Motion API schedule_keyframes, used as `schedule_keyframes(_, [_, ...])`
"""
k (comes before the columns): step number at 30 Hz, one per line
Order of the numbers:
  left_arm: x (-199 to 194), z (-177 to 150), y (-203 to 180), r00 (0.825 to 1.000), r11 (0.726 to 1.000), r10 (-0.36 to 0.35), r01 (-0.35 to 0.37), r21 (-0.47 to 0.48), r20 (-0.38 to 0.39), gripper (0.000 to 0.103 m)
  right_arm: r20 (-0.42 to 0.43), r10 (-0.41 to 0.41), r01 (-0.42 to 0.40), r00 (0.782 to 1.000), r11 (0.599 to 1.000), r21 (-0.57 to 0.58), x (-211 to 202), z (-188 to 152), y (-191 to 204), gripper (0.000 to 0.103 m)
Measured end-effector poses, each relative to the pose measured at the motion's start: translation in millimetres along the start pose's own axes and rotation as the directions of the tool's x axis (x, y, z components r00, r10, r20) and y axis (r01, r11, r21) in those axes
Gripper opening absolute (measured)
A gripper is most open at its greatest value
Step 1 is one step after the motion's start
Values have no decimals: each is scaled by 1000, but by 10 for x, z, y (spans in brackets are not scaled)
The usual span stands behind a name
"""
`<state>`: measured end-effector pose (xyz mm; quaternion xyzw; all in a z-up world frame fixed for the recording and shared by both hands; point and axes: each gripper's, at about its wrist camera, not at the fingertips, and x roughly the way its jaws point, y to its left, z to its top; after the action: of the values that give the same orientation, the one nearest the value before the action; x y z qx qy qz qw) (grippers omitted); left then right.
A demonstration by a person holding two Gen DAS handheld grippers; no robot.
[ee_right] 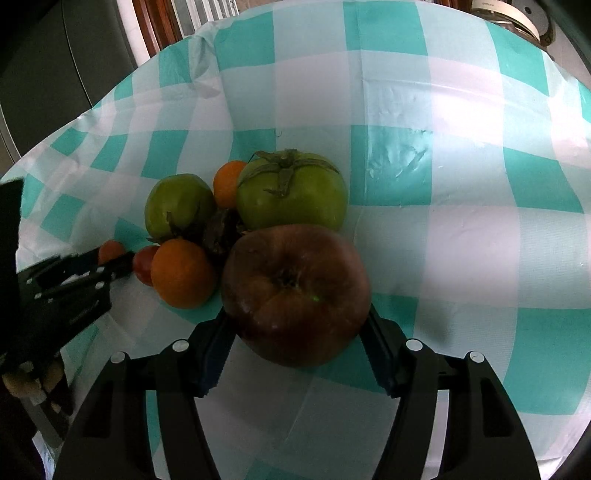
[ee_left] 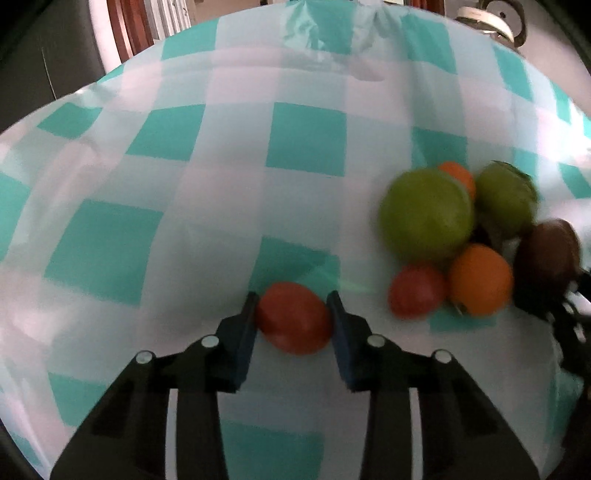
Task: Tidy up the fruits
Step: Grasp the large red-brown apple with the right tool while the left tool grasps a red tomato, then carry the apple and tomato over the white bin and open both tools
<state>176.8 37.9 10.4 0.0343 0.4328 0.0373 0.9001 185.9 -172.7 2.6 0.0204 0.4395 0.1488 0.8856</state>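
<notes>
Nearest to me, my right gripper is clamped on the big dark red tomato, its two black fingers pressed against the fruit's flanks, stem dimple turned up toward the camera. In my other hand, the left gripper is clenched on a small red tomato, a blue pad tight to each side of it; from the right wrist view that gripper reaches in from the left edge with the small fruit showing between its tips. Both fruits sit low over the teal and white checked tablecloth, though I cannot tell whether either one still touches it. Just past the dark tomato lies the rest of the heap, loose on the cloth with no bowl or basket around it: an orange fruit with a second small red tomato tucked against its left, then a dried dark clump of stem leaves in the middle. Behind those stand two green tomatoes, the larger green tomato with its calyx up and the smaller green tomato to its left, and a small orange fruit wedged between them at the back. Farthest off, the cloth's rumpled edge falls away toward dark furniture and a reddish wooden frame.
</notes>
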Motion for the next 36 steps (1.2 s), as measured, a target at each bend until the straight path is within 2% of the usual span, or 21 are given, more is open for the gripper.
schedule_keyframes(4, [-562,-524,22,992,992,-115,117,-38,59,37,-1,0,0,1000,1000,0,44,18,9,63])
schedule_keyframes(7, [-862,-869,47,983,984,-162,167,-62,83,37,-2,-3,3,1000,1000,-2,61,33,26,63])
schedule_keyframes(10, [-1030,-1214,141,975,968,-205,214,-130,80,37,-4,-8,8,1000,1000,-4,53,29,27,63])
schedule_keyframes(13, [-1070,-1331,144,972,958,-220,231,-168,84,37,-9,-13,13,1000,1000,-6,48,34,29,63])
schedule_keyframes(19, [-1166,-1315,239,972,949,-218,232,-213,88,37,-11,-13,13,1000,1000,-5,35,45,47,63])
schedule_keyframes(21, [-1178,-1384,281,972,944,-222,234,-232,80,37,3,-1,1,1000,1000,9,-2,36,39,63])
schedule_keyframes(23, [-1216,-1478,332,968,933,-241,251,-257,70,37,14,-23,23,1000,999,31,-93,-36,31,63])
schedule_keyframes(24, [-1259,-1526,358,967,932,-243,253,-259,71,37,11,-49,48,999,998,46,-207,-134,59,63])
schedule_keyframes(28, [-1560,-1814,478,965,935,-240,259,-243,106,37,60,38,-43,997,996,81,-796,-594,256,63])
schedule_keyframes(31, [-1681,-2012,552,966,936,-237,256,-242,106,37,78,78,-81,994,996,42,-1232,-1059,535,63])
schedule_keyframes(33, [-1805,-2175,645,961,926,-248,272,-262,121,37,69,91,-93,993,996,15,-1428,-1366,725,63])
schedule_keyframes(36, [-2021,-2366,724,962,934,-223,257,-247,157,37,77,109,-108,991,994,-16,-1650,-1714,956,63])
